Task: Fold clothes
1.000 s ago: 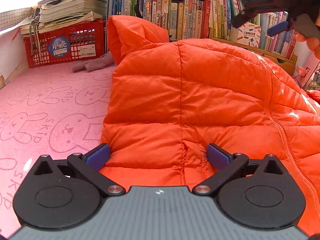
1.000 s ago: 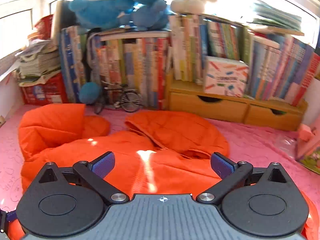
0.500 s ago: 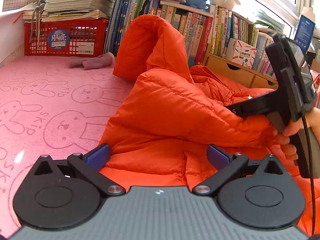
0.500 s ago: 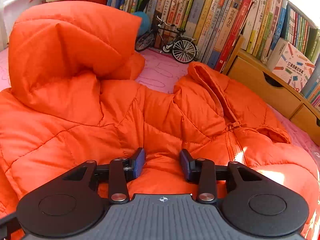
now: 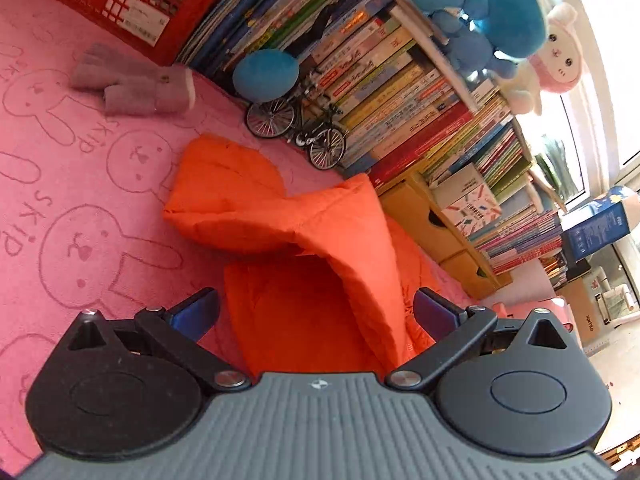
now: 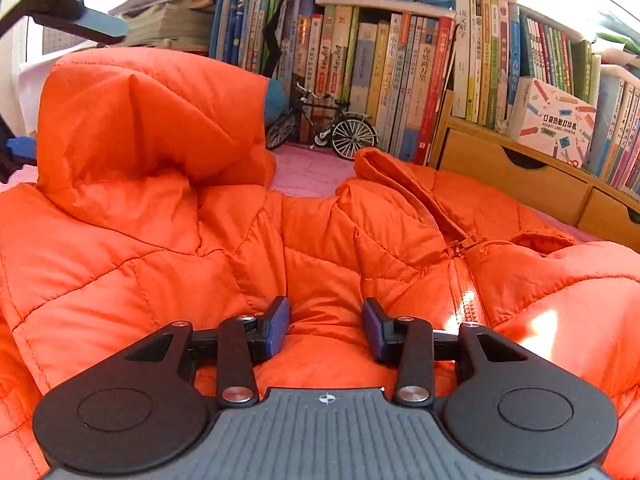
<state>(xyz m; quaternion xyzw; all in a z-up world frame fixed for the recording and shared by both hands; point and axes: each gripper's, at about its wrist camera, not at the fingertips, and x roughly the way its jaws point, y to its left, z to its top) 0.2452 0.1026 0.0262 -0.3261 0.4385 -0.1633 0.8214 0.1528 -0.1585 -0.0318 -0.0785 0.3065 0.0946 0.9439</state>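
So the orange puffer jacket point(image 6: 168, 248) is lying spread out on the pink bunny-print mat point(image 5: 60, 184), hood end toward the bookshelf point(image 6: 400, 64). The right gripper point(image 6: 326, 328) sits low on the jacket's body with its jaws partway shut and just starting to ease open again, a puffy ridge of fabric bunched between the pads, which look like they press it. The left gripper point(image 5: 316, 312) has its jaws wide open with nothing clamped, hanging tilted over the hood point(image 5: 304, 236). Biggest risk, probably: that slick padded shell slips out of the right pinch as the jaws loosen, so any fold springs back. The little model bicycle point(image 6: 324, 128) standing close to the collar could also get knocked if the jacket is dragged that way.
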